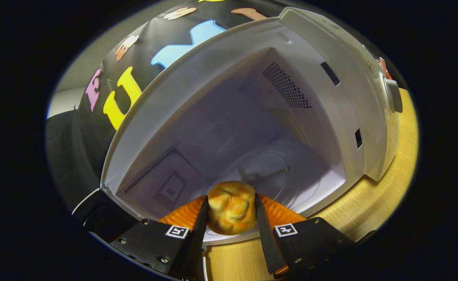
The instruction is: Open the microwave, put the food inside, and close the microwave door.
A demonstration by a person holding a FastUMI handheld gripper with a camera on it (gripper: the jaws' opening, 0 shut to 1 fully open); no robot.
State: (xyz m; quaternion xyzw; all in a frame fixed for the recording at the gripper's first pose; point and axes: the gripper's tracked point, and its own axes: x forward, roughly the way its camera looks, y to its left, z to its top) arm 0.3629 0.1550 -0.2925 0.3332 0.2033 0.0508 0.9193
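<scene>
My fingers (232, 208) clamped on golden lumpy bread roll (231, 207), held at mouth of open white microwave (369, 117), glass turntable (291, 175) beyond, pale wooden counter (389, 187) beneath, no legible writing.

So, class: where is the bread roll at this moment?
In the gripper view, the bread roll is clamped between the gripper's fingers, at the open microwave's front threshold.

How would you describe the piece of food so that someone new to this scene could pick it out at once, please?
Find the white microwave standing open on the wooden table. At the front edge of its cavity, the gripper has its fingers pressed on the food, a rounded, lumpy, golden-yellow bun, the sole warm-coloured thing against the pale interior.
</scene>
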